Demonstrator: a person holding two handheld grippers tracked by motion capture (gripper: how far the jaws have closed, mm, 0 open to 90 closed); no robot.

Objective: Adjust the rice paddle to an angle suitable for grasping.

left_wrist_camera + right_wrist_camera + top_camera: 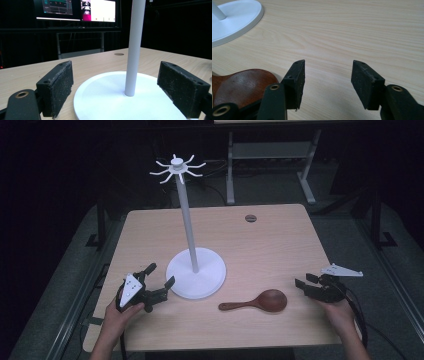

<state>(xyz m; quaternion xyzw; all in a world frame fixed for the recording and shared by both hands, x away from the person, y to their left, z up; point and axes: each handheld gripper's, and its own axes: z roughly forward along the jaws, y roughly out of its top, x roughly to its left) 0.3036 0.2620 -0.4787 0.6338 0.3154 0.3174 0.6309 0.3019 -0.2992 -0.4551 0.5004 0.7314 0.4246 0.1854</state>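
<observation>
High view: wooden spoon (256, 302) flat on the table (280, 240), bowl end toward the right gripper (306, 284), handle pointing left toward the white stand (195, 272). Right gripper near the spoon's bowl but apart from it, jaws spread, nothing between them. Left gripper (159, 276) at the left side of the stand's round base, jaws wide apart, empty, tips just beside the base rim.

Right gripper view: brown spoon bowl (242, 83) low at the left, partly behind the left-hand jaw, outside the gap; bare wood grain between the open jaws; edge of the white base (239, 20) at the upper left.

Left gripper view: stand's pole (135, 47) upright between the spread jaws and farther off, base disc (105, 100) reaching into the gap. Screens (77, 10) lit in the dark background, writing too small to read. No readable brand or label on spoon, stand or grippers.

Around: small round grommet (250, 218) near the far table edge, hook ring (177, 168) at the top of the pole, metal frame legs (270, 165) beyond the table. Nothing lying between the right gripper and the spoon.
</observation>
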